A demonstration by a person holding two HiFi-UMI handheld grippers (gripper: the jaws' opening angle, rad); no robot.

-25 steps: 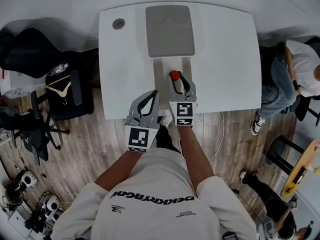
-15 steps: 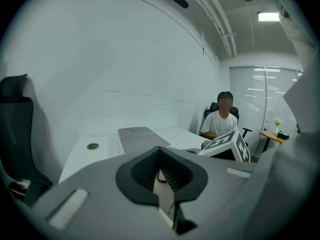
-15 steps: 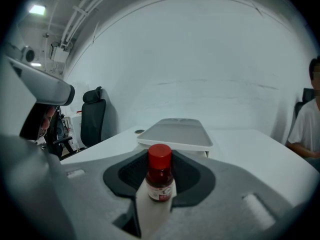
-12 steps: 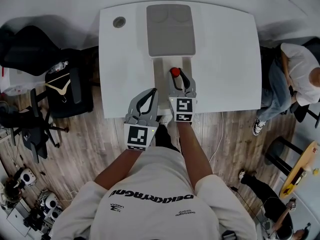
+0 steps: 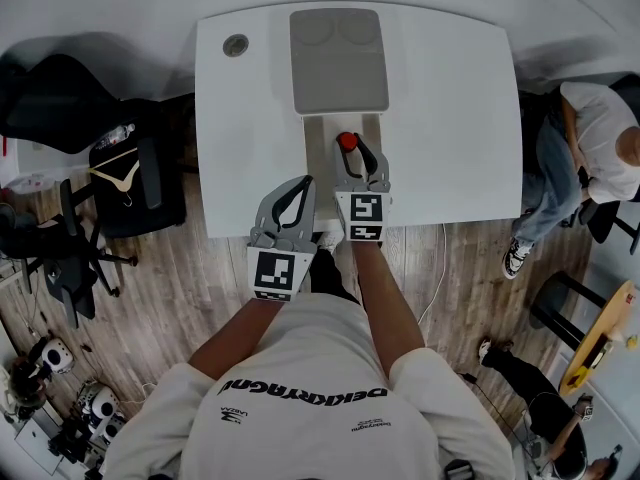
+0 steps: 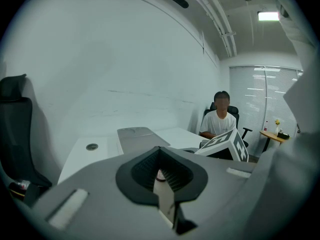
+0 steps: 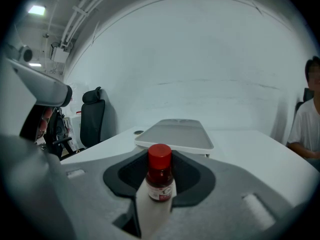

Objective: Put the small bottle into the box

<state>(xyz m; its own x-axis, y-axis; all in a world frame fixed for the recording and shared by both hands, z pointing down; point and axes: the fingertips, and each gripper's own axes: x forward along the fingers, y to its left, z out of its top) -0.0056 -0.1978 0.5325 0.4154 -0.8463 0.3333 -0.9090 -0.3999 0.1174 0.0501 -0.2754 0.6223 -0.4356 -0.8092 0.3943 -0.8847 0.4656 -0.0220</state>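
Note:
The small bottle (image 5: 347,141), dark with a red cap (image 7: 159,155), stands upright between the jaws of my right gripper (image 5: 353,154), which is shut on it over a white panel (image 5: 322,153) in the middle of the table. Just beyond lies the flat grey-topped box (image 5: 339,60), seen behind the bottle in the right gripper view (image 7: 175,133). My left gripper (image 5: 302,188) hovers at the table's near edge, left of the right one, shut with nothing in it. In the left gripper view its fingertips (image 6: 165,196) meet.
A round grommet hole (image 5: 236,45) sits at the white table's (image 5: 450,118) far left corner. Black office chairs (image 5: 120,178) stand left of the table. A person (image 5: 595,133) sits at its right side, also visible in the left gripper view (image 6: 220,120).
My right gripper has carried the bottle a little farther from me, toward the grey-topped box. The left gripper has stayed where it was.

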